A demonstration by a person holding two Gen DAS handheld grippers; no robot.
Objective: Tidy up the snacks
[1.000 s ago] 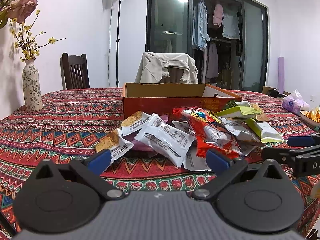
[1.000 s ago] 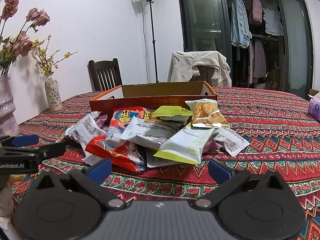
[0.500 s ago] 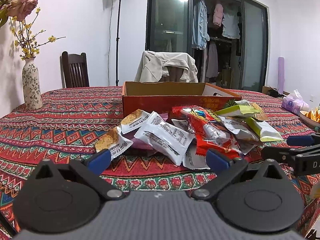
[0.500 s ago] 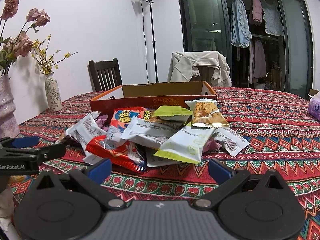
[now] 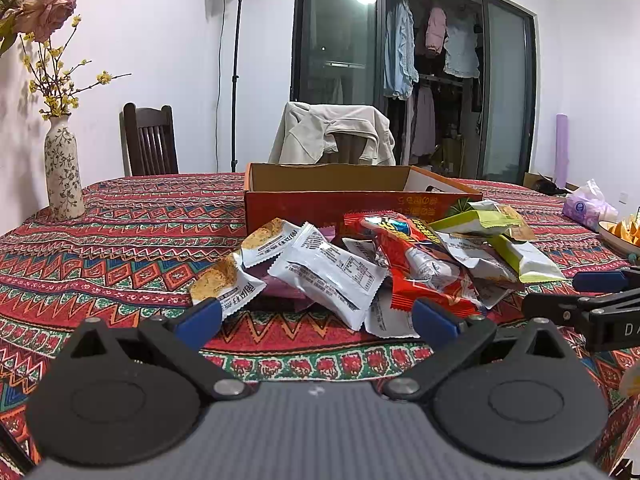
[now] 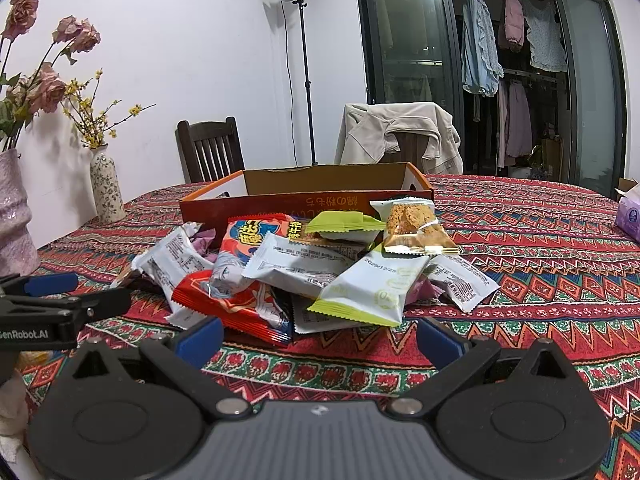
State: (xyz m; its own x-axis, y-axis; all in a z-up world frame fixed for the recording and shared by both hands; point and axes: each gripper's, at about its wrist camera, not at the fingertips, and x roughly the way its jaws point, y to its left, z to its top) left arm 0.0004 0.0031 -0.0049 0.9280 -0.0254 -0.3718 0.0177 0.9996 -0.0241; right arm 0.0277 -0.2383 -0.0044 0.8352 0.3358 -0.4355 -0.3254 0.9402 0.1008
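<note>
Sitting on the patterned tablecloth (image 5: 120,240), the snack pile (image 5: 372,264) is bunched right against the front wall of the cardboard box (image 5: 320,200), nothing in the box that shows. Going left to right: the left gripper (image 5: 316,322) hangs low at the near table edge, fingers spread wide, holding nothing, pile just past its tips. The right gripper (image 6: 318,338) is the same deal, wide open and empty, facing a green-edged white packet (image 6: 372,288).

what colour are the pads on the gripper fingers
Blue, on black fingers; clearest in the right wrist view.
</note>
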